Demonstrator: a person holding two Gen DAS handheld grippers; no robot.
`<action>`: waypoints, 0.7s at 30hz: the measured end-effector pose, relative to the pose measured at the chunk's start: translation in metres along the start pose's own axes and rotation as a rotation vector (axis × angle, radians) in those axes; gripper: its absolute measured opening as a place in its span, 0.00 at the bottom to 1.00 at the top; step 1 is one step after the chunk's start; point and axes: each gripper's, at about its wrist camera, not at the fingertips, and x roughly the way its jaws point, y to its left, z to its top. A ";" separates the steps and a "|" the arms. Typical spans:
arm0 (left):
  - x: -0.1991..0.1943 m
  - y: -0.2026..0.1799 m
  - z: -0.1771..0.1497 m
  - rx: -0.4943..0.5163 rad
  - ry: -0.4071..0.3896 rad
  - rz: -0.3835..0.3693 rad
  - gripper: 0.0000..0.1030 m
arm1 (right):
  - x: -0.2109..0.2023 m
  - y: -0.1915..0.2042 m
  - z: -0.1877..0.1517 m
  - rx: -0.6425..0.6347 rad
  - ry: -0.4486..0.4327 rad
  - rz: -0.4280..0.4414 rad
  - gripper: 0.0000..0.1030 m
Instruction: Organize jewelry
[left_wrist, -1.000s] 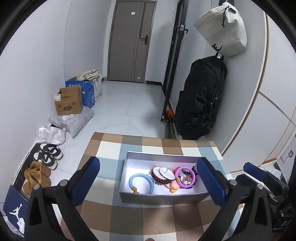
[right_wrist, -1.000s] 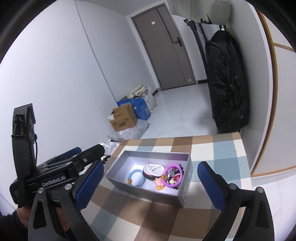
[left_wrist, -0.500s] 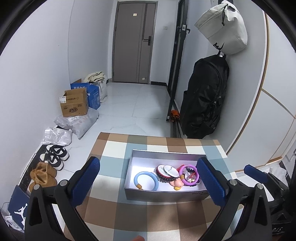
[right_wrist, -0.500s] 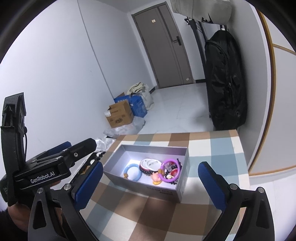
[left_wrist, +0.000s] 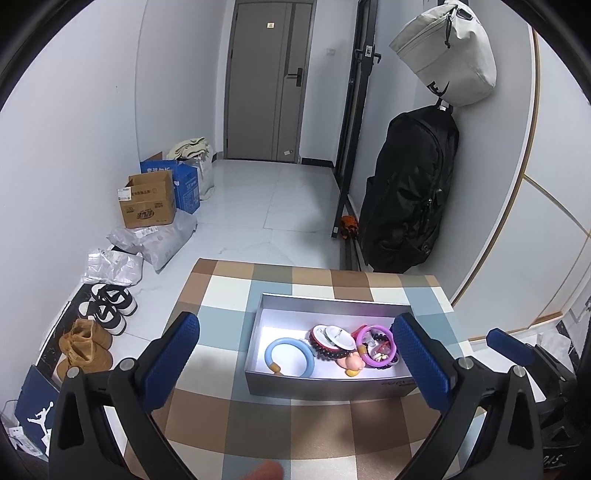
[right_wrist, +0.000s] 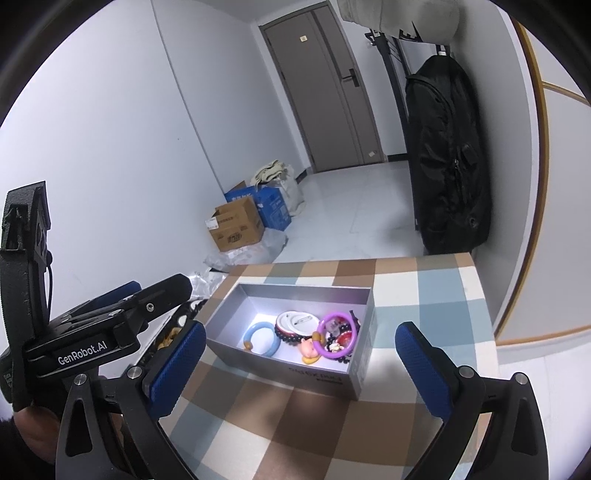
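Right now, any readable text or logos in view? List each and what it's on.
"GenRobot.AI": on the left tongs' body.
Jumpman logo, no words: blue bag by the shoes.
Swoosh logo: grey bag on the hook.
Cardboard box, blue box, tray front: print too small or blurred to read.

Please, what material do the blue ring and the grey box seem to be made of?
Blue ring: probably smooth plastic or resin; its colour is even with a soft sheen.
Grey box: likely matte cardboard; its walls are thin and straight, with small print on the front.
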 end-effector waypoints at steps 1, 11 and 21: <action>0.000 0.000 0.000 0.001 0.000 -0.004 0.99 | 0.000 0.000 0.000 0.001 0.000 0.000 1.00; -0.002 -0.006 -0.001 0.021 -0.004 -0.016 0.99 | 0.001 -0.001 0.000 0.012 0.002 -0.001 1.00; -0.003 -0.006 -0.001 0.018 0.003 -0.027 0.99 | 0.000 -0.001 0.000 0.011 0.001 -0.005 1.00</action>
